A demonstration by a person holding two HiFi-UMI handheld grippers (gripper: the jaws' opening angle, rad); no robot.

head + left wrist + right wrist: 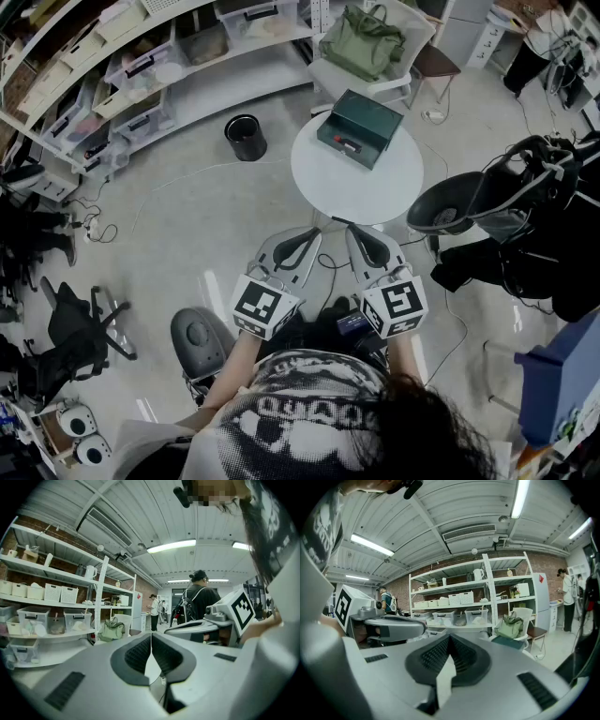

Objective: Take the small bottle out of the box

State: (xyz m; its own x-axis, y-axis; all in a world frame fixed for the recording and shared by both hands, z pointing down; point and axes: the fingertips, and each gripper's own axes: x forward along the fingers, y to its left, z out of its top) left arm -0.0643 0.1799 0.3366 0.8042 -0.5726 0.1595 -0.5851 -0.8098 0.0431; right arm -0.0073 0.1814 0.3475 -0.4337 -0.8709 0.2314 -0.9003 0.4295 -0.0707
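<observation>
A dark green box lies with its lid down on the round white table ahead of me. No small bottle shows in any view. Both grippers hang in the air short of the table's near edge, side by side. My left gripper is shut with nothing between its pads. My right gripper is likewise shut and empty, its ribbed pads pressed together. In the right gripper view the box appears just past the jaws to the right.
A white chair carrying a green bag stands behind the table. A black bin sits on the floor to the left, before shelves of storage tubs. A dark office chair crowds the table's right side. A grey stool is beside my left arm.
</observation>
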